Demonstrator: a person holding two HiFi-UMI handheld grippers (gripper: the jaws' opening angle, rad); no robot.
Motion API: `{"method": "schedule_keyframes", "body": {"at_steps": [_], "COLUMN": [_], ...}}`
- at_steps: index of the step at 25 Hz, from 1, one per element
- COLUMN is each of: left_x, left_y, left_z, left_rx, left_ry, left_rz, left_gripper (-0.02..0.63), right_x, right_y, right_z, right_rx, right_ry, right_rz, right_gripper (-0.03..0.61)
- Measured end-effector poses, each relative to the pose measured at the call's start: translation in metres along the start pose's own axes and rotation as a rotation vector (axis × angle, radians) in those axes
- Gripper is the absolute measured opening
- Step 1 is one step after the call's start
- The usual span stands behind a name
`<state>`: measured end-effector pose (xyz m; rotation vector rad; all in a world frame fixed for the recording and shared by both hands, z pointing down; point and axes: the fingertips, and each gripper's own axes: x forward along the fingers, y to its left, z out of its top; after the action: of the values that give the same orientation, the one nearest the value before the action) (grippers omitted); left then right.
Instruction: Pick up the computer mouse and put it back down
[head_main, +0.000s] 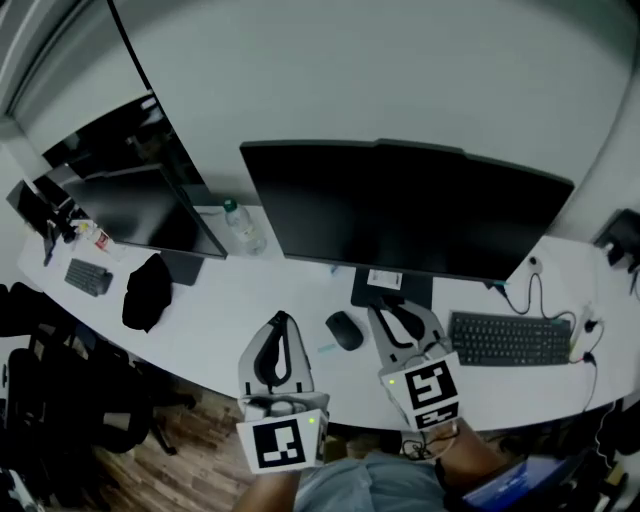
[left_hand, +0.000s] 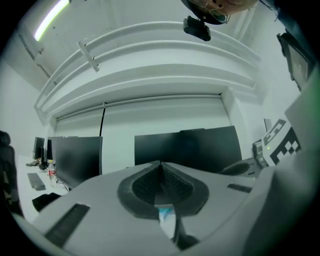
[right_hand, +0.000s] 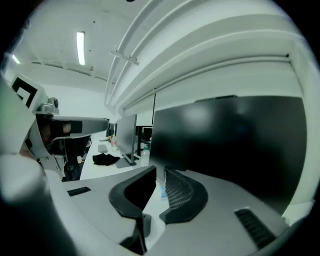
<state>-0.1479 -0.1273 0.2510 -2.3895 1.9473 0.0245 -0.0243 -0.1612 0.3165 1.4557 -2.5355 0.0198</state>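
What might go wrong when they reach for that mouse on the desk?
1. The right gripper has its jaws barely apart, so it may shove the mouse rather than straddle it.
2. The monitor stand sits just behind the mouse; a forward reach might knock it.

Held left gripper (head_main: 283, 318) and right gripper (head_main: 400, 318) side by side out front, apart from each other, both pointed away from the body and roughly level. Showed left marker cube (head_main: 283, 443) and right marker cube (head_main: 430, 388) at the near ends, right one set slightly higher in the head view. Had left jaws fully together in the left gripper view, pads meeting tip to tip, nothing between. Had right jaws only narrowly apart in the right gripper view, thin gap down the middle, nothing gripped. Ran right forearm (head_main: 468, 455) back from its cube toward the lower edge.
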Motion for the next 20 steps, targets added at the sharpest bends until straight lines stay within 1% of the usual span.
{"method": "schedule_keyframes", "body": {"at_steps": [1,2,6,9,14,20], "left_x": [-0.001,-0.001,-0.002,-0.007,-0.013,-0.015], "left_y": [-0.004,-0.008,-0.025,-0.033,-0.042,-0.048], "left_z": [0.009,0.017,0.040,0.048,0.049,0.048], "left_rx": [0.008,0.016,0.052,0.049,0.046,0.049], "left_ry": [-0.019,-0.037,-0.075,-0.087,-0.089,-0.084], "left_rz": [-0.003,-0.007,-0.024,-0.034,-0.041,-0.051], "left_gripper": [0.005,0.005,0.005,0.005,0.005,0.005], "right_x": [-0.008,-0.015,-0.039,-0.051,-0.061,-0.068], "right_y": [-0.005,-0.008,-0.017,-0.021,-0.018,-0.021], "right_z": [0.013,0.024,0.048,0.056,0.061,0.062], "right_rx": [-0.009,-0.016,-0.036,-0.044,-0.059,-0.046], "right_ry": [-0.036,-0.067,-0.146,-0.176,-0.199,-0.218], "right_rz": [-0.014,-0.022,-0.035,-0.045,-0.033,-0.039], "right_gripper": [0.037,0.017,0.015,0.015,0.014,0.014]}}
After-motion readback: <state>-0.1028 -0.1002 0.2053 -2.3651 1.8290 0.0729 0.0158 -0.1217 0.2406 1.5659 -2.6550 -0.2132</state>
